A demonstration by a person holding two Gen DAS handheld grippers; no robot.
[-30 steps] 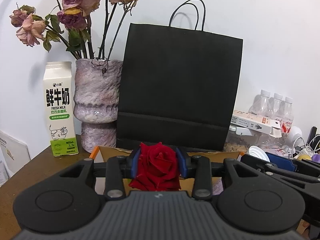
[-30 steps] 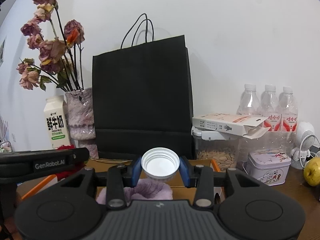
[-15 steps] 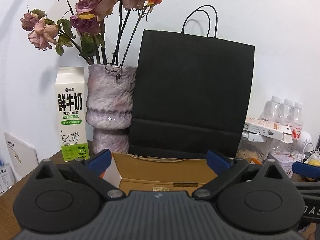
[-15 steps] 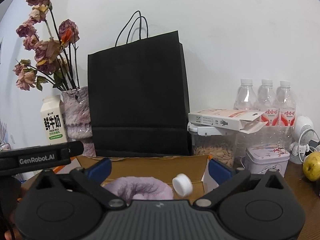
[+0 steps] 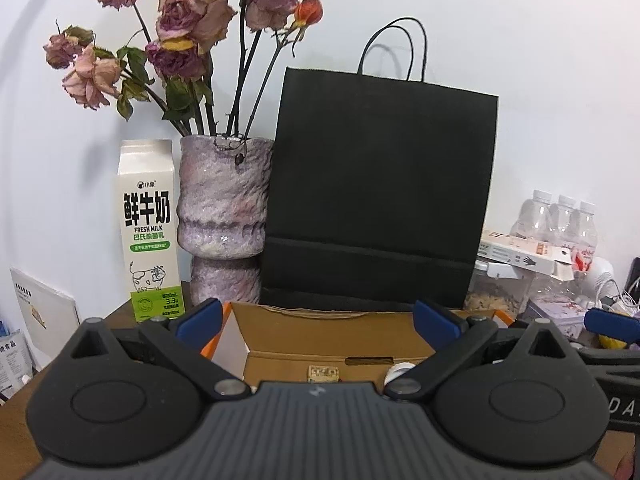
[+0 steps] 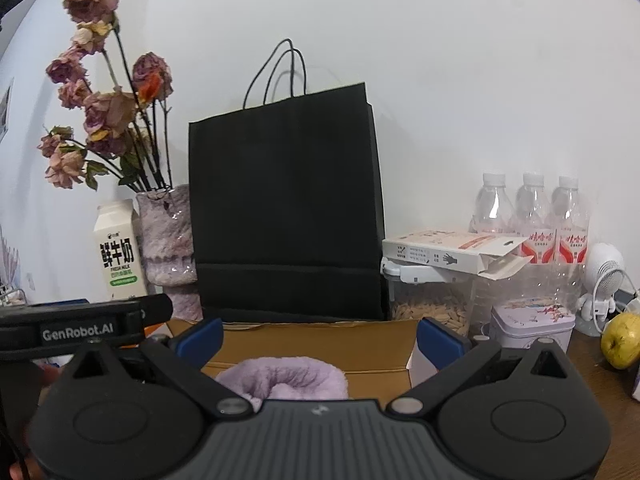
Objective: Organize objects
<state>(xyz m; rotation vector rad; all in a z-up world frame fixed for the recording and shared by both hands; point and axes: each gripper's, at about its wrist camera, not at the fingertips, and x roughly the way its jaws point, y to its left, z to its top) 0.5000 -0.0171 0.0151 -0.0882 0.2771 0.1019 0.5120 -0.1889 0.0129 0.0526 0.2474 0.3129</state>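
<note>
The right gripper (image 6: 318,330) is held wide open above a cardboard box (image 6: 376,364). A purple fluffy item (image 6: 284,376) is seen inside.

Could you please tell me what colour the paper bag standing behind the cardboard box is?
The paper bag is plain black, handles included; it shows best in the right wrist view.

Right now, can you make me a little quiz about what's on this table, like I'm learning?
1. True or false: the left tongs are shut.
2. What stands between the milk carton and the black paper bag? A) vase B) apple C) tin
3. What fluffy thing lies in the cardboard box?

Key: 1 false, both tongs are open and empty. 2 A, the purple vase. 3 the purple fuzzy cloth.
</note>
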